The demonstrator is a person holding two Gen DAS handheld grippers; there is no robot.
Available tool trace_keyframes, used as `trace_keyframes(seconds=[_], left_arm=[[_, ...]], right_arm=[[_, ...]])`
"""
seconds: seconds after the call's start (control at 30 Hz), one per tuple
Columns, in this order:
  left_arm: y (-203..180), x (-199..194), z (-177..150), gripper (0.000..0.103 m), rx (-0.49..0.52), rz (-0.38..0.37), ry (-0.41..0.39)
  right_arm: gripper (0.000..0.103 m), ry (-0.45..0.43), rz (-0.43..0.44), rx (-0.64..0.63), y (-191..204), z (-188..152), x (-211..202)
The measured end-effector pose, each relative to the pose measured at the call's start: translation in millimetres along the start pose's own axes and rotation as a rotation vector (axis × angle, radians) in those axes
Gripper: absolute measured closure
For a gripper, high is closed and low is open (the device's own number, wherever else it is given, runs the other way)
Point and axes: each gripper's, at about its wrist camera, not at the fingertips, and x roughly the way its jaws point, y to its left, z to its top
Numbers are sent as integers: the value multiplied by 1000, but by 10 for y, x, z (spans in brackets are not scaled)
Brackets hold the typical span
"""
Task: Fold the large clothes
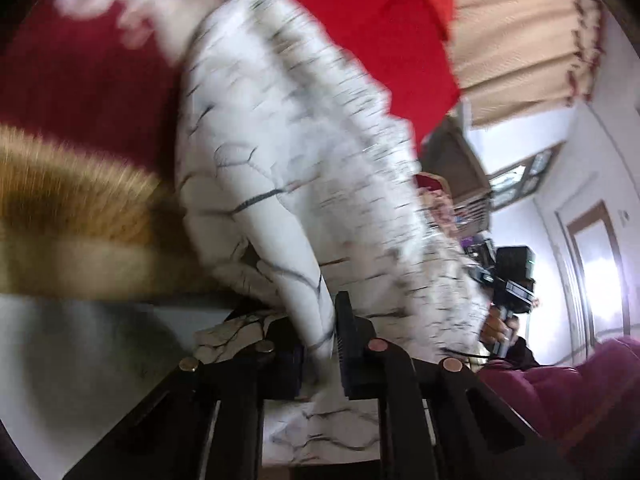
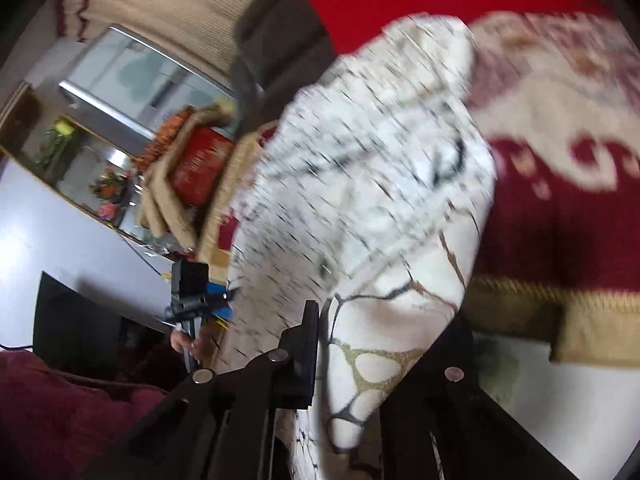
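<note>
1. Left tool [image 1: 316,344] is clamped on a white crackle-print garment [image 1: 288,152].
2. Right tool [image 2: 384,344] pinches the same garment [image 2: 372,184], which hangs stretched between both.
3. Red patterned blanket [image 2: 560,208] lies behind, with a gold fringe.

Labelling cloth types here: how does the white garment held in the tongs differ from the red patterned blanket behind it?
The white garment is pale with thin dark crackle lines; the red blanket is deep red with cream motifs. The garment hangs lifted and bunched between both tongs, left and right; the blanket lies spread out. The blanket has a golden border; the garment shows none. Both are soft fabric.
</note>
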Motion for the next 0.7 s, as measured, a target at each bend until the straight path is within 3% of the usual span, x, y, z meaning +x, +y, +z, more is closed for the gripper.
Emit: trace_keyframes(seconds=[0.2, 0.4, 0.5, 0.57, 0.63, 0.67, 0.7], left_arm=[[-450, -511, 398, 93, 97, -56, -137], [-710, -911, 1234, 95, 162, -103, -311], [-782, -821, 1617, 95, 166, -63, -263], [-757, -783, 1660, 93, 154, 45, -225], [-676, -706, 1505, 68, 133, 98, -141], [-616, -709, 1400, 29, 114, 124, -119], [-524, -689, 1271, 7, 84, 169, -105]], right_arm=[[94, -52, 26, -31, 190, 330, -33], [96, -180, 58, -39, 148, 977, -111], [96, -281, 65, -11, 8, 1423, -260], [96, -263, 1, -18, -29, 1667, -239], [96, -200, -26, -6, -85, 1753, -228], [92, -174, -19, 4, -113, 1735, -226], [92, -144, -30, 10, -138, 1679, -227]])
